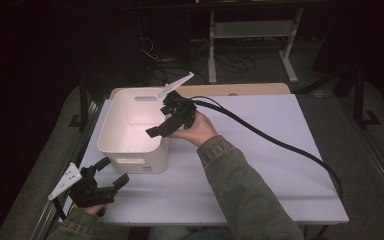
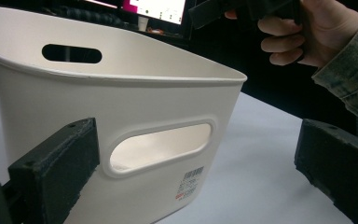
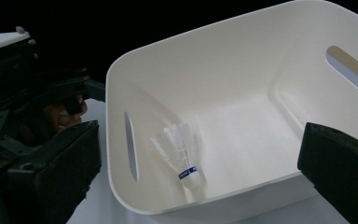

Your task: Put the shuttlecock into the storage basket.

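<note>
white plastic bin (image 1: pixel 130 145) taken as landmark, standing on the pale bench (image 1: pixel 260 165). smooth, matte, rounded at the corners, with a slotted handle hole in each short wall and a small barcode sticker low on the near wall. inside the bin, lying on its floor close to the wall with the handle slot: a shuttlecock (image 3: pixel 182 156), white feathered skirt, blue band, white rounded cork, tipped on its side. nothing touching it.

above the bin's right rim, right tool (image 1: pixel 170 122), held in a hand with a denim-like sleeve behind it, black jaws spread wide and empty, pointing down into the bin. no earlier frame to compare. thick black cable (image 1: pixel 280 145) looping away from the bin's right side across the bench to its far right edge.

below the bin's near-left corner, left tool (image 1: pixel 111 175), resting low by the bench's front edge, jaws wide apart and holding nothing, aimed at the bin's near wall; the wall stands apart from the pads, rough and dark like foam. grey three-cornered plate on top of each tool.

beyond the bin, a strip of wooden board (image 1: pixel 240 89) along the bench's far edge, then dark floor with tangled cables and a white frame leg.
</note>
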`<state>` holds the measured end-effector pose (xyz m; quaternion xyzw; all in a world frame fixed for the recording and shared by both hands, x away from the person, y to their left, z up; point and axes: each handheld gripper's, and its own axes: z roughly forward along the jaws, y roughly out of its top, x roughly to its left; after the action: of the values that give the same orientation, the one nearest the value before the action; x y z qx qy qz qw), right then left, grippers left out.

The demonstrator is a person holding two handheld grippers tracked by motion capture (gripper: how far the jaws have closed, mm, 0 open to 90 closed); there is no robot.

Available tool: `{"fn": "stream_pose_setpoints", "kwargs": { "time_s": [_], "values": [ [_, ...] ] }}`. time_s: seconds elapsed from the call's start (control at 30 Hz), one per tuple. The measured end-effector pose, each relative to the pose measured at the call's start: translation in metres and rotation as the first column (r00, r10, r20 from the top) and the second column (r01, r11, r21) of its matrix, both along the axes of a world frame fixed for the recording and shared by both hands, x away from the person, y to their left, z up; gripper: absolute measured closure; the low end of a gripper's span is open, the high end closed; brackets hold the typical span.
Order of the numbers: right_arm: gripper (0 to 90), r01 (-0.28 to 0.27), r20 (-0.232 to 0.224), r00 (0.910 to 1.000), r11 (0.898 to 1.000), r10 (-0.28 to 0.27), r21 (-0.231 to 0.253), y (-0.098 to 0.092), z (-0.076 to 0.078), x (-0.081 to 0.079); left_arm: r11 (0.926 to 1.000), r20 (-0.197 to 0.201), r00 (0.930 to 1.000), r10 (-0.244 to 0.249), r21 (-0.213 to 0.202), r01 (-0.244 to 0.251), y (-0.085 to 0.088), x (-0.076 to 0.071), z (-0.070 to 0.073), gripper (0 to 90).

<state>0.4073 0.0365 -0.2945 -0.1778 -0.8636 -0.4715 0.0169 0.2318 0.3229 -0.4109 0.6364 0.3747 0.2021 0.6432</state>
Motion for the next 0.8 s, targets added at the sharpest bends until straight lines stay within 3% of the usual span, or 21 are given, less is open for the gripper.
{"fn": "stream_pose_setpoints", "kwargs": {
  "time_s": [0.1,0.17,0.33,0.37,0.43,0.57,0.7,0.73,0.8],
  "values": [
    [0.0,-0.001,-0.013,0.9999,1.0,0.001,0.02,-0.003,0.001,-0.003,1.0,-0.002,1.0,-0.001,0.008,0.001,0.0,0.0,0.0,0.0],
    [0.0,-0.003,-0.008,1.0,1.0,0.003,0.031,-0.007,0.001,-0.004,0.9999,-0.003,1.0,0.002,-0.014,-0.002,-0.001,-0.001,0.0,0.0],
    [0.0,0.01,0.008,0.9999,0.999,-0.01,0.032,-0.017,0.0,-0.004,1.0,-0.002,1.0,-0.001,0.008,0.001,0.0,-0.001,0.0,0.0],
    [0.0,0.021,-0.014,0.9997,0.998,-0.021,0.059,-0.023,0.0,-0.007,0.9999,0.002,1.0,-0.005,0.015,0.005,0.0,0.0,0.0,0.0],
    [0.0,0.023,-0.015,0.9996,0.998,-0.022,0.06,-0.025,0.0,-0.007,0.9998,0.004,1.0,-0.005,0.017,0.005,0.0,0.0,0.0,0.0],
    [0.0,0.057,0.0,0.9984,0.996,-0.057,0.067,-0.043,-0.001,-0.008,0.9997,0.0,1.0,-0.004,0.023,0.004,0.001,0.0,0.0,0.0],
    [0.0,0.078,0.005,0.9969,0.992,-0.079,0.098,-0.058,-0.002,-0.011,1.0,0.0,1.0,0.001,-0.001,-0.001,-0.001,0.0,0.0,0.0],
    [0.0,0.081,0.007,0.9966,0.991,-0.082,0.103,-0.061,-0.002,-0.011,0.9998,0.001,1.0,-0.002,0.019,0.002,0.001,0.0,0.0,0.0],
    [0.0,0.086,0.012,0.996,0.99,-0.088,0.114,-0.069,-0.003,-0.012,0.9998,-0.006,1.0,0.0,0.02,0.0,0.001,-0.001,0.0,0.0]
  ]
}}
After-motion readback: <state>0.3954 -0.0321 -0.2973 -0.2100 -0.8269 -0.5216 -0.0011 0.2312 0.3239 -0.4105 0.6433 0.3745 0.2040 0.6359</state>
